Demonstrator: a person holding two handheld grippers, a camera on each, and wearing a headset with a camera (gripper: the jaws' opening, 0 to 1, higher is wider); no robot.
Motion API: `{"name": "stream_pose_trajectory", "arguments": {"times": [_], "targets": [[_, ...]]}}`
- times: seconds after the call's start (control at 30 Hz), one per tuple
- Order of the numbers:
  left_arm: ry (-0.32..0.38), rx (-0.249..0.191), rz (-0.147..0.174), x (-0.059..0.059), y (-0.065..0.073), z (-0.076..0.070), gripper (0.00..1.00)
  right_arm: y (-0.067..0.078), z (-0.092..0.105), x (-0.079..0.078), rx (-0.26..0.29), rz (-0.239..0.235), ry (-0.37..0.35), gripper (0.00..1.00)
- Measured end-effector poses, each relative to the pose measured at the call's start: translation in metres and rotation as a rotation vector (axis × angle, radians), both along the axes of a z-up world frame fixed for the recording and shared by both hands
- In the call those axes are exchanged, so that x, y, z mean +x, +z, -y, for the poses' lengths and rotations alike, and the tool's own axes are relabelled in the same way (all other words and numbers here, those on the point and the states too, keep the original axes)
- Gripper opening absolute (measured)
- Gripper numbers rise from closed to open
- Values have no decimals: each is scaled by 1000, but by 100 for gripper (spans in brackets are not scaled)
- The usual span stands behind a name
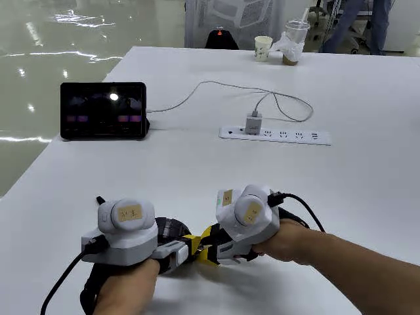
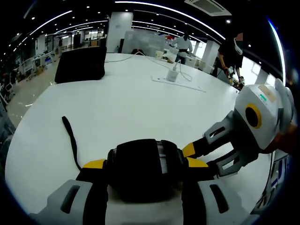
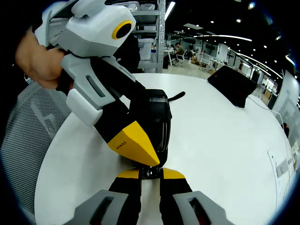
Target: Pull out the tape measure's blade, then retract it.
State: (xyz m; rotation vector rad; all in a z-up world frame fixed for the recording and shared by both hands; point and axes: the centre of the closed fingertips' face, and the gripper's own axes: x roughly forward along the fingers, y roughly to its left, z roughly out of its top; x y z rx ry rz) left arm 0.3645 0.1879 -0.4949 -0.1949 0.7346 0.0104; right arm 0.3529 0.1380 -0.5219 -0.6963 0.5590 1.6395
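A broad white worktop (image 1: 197, 164) is seen in the head view. On its far half, well apart from the work, a dark tablet (image 1: 104, 110) and a white power strip (image 1: 275, 134) are set. At the near edge the two grippers are brought together, tip to tip.

The left gripper (image 1: 186, 244) is held low over the worktop. Its fingers (image 2: 93, 164) are clenched on either side of the tape measure (image 2: 143, 171), whose black case is gripped between the yellow tips and rests on or just above the surface. A black wrist strap (image 2: 70, 140) trails from the case and lies loose on the worktop.

The right gripper (image 1: 206, 246) is pointed at the case from the opposite side. In the right gripper view its fingers (image 3: 129, 174) are seen drawn in close on a small dark piece at the mouth of the case, judged to be the blade's end hook (image 3: 151, 173). The hold appears closed, though the contact itself is barely resolved.

No length of blade is seen drawn out, so the pull-out is judged to be at its very start. For the next move, the case should be kept pinned by the left gripper. The right gripper should be drawn straight away along the blade's line, with the hook kept pinched so that it is not let slip back.
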Motion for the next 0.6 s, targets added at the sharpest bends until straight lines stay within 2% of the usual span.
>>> {"name": "stream_pose_trajectory", "arguments": {"times": [0.6], "targets": [[-10, -5, -13, -1, 1, 2, 61, 1, 0, -1, -8, 21, 19, 12]]}}
